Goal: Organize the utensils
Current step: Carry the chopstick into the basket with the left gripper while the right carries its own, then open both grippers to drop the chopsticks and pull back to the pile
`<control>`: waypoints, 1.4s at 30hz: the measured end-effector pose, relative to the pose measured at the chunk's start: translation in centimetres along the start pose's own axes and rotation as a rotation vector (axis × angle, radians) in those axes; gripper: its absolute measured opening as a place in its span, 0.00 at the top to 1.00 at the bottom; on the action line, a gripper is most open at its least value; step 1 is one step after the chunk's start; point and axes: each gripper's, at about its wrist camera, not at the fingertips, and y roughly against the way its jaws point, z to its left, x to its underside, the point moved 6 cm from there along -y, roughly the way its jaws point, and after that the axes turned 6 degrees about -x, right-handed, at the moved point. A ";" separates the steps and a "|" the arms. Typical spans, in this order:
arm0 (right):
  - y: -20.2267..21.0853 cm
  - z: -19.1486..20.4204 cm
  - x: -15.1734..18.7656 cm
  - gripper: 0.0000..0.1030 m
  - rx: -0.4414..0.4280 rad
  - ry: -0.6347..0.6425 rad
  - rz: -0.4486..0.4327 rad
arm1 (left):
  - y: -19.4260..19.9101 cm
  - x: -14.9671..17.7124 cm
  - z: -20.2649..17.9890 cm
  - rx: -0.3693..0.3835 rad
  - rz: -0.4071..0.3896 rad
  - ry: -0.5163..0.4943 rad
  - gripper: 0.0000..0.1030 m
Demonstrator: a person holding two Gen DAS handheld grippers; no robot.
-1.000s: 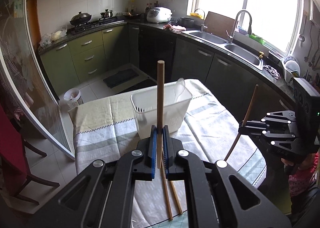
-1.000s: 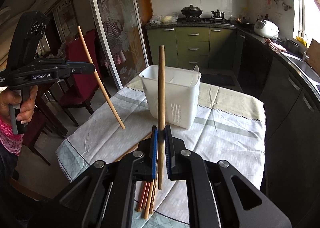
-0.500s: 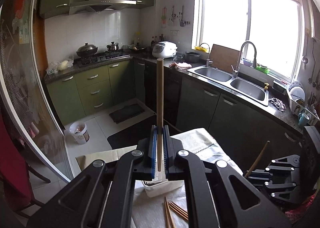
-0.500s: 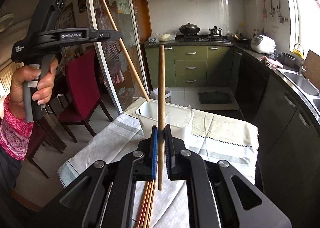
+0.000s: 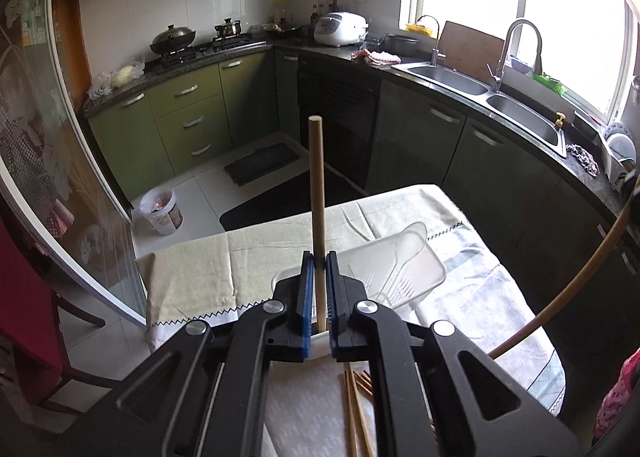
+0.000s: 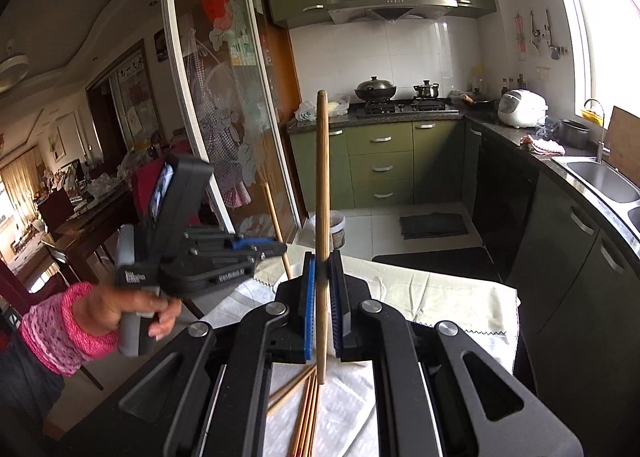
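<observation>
My left gripper [image 5: 319, 257] is shut on a light wooden chopstick [image 5: 317, 193] held upright, right above the white plastic utensil basket [image 5: 424, 269], which holds a clear plastic spoon [image 5: 408, 245]. My right gripper [image 6: 321, 257] is shut on a darker wooden chopstick [image 6: 322, 185], also upright. The left gripper also shows in the right wrist view [image 6: 280, 248], its chopstick [image 6: 276, 225] pointing down behind my right fingers. The basket is hidden in the right wrist view. Several loose chopsticks lie on the tablecloth below both grippers [image 5: 356, 401] [image 6: 304, 405].
The table has a pale cloth [image 5: 192, 277] with a zigzag trim. Green kitchen cabinets [image 5: 180, 121], a double sink [image 5: 500, 101] and a glass sliding door [image 6: 224, 137] surround it. A red chair [image 5: 24, 321] stands at the left.
My left gripper has come down and tilted over the basket, which is now just under its fingers. My right gripper has risen and moved closer, so the basket is now hidden.
</observation>
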 end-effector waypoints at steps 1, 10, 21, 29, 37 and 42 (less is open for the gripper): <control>-0.1 0.0 -0.7 0.93 -0.002 -0.006 -0.015 | -0.3 0.4 0.1 0.000 0.006 0.002 0.94; -3.9 -2.2 -4.8 0.93 0.070 -0.055 -0.116 | 1.8 1.5 1.1 0.025 -0.042 0.030 0.78; -12.3 -6.6 0.0 0.92 0.145 -0.116 0.011 | 3.3 6.4 0.6 0.069 0.035 0.001 0.74; -17.2 -9.9 2.7 0.92 0.075 -0.255 0.174 | 3.0 8.3 -0.4 0.097 0.086 -0.017 0.74; -14.9 -8.8 3.1 0.83 0.077 -0.210 0.134 | 2.7 8.6 -0.6 0.097 0.107 -0.019 0.74; -10.4 -7.0 3.7 0.83 0.035 -0.187 0.107 | 1.6 10.0 -0.8 0.088 0.173 -0.031 0.74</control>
